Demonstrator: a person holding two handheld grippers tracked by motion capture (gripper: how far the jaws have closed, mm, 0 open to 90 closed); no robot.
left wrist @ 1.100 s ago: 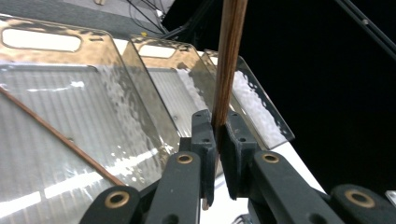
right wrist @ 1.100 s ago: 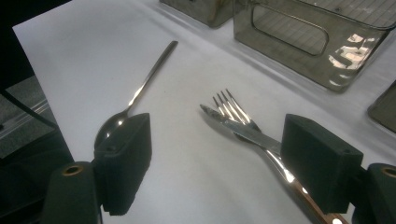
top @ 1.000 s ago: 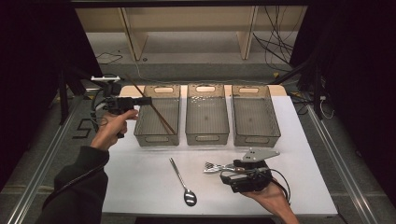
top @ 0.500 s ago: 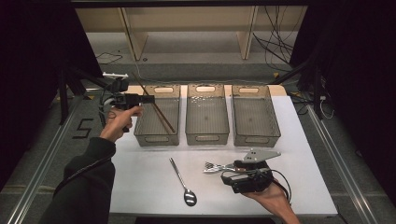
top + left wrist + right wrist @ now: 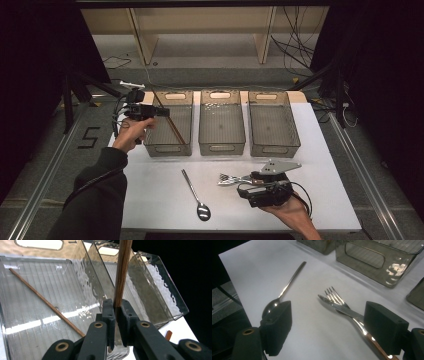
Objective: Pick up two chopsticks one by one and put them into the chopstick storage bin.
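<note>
My left gripper [image 5: 115, 306] is shut on a brown wooden chopstick [image 5: 121, 277] that rises steeply from the jaws. In the high view the left gripper [image 5: 165, 111] hovers over the left clear bin [image 5: 169, 148]. A second chopstick [image 5: 45, 301] lies slantwise on that bin's floor [image 5: 177, 131]. My right gripper [image 5: 250, 184] rests low on the white table near the front, jaws wide open. A fork [image 5: 335, 298] and a wooden-handled knife [image 5: 348, 312] lie crossed between its open jaws [image 5: 329, 308], touching neither pad. A steel spoon [image 5: 196, 197] lies to their left.
Three clear bins stand in a row at the back of the white table [image 5: 150, 200]: the middle one [image 5: 222, 148] and the right one [image 5: 275, 149] look bare inside. The spoon [image 5: 284, 288] lies beside the right gripper's left jaw. Dark floor and rails flank the table.
The left hand has carried the chopstick rightward and a little lower, over the left bin. The right gripper, fork, knife and spoon have stayed put.
</note>
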